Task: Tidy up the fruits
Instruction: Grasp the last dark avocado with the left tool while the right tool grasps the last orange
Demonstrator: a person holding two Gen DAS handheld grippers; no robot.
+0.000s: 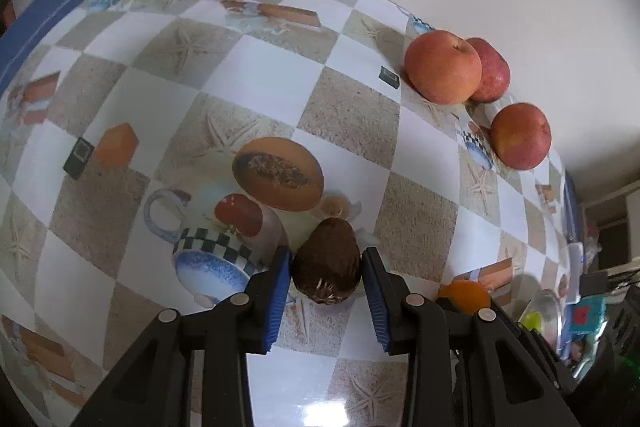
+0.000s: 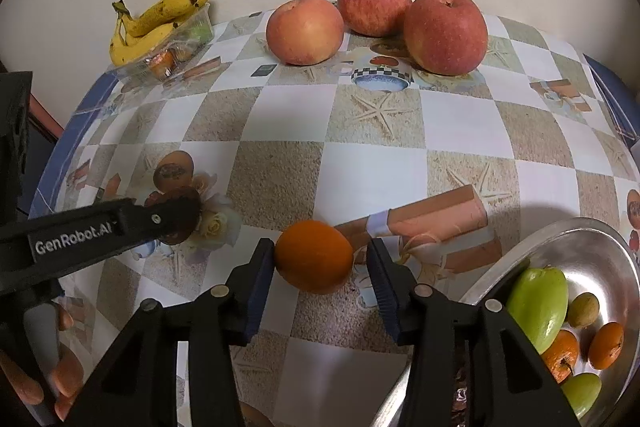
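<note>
orange sits between open right gripper jaws; left gripper pinches avocado. grasp step; next: close, carry to metal bowl.

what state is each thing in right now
left tongs: closed around the avocado, pads touching its sides
avocado: on the table, gripped
right tongs: open, straddling the orange
orange: on the table, left pad touching, gap at the right pad
apples: three loose by the wall
bananas: atop a clear tray
metal bowl: partly filled with fruit
</note>
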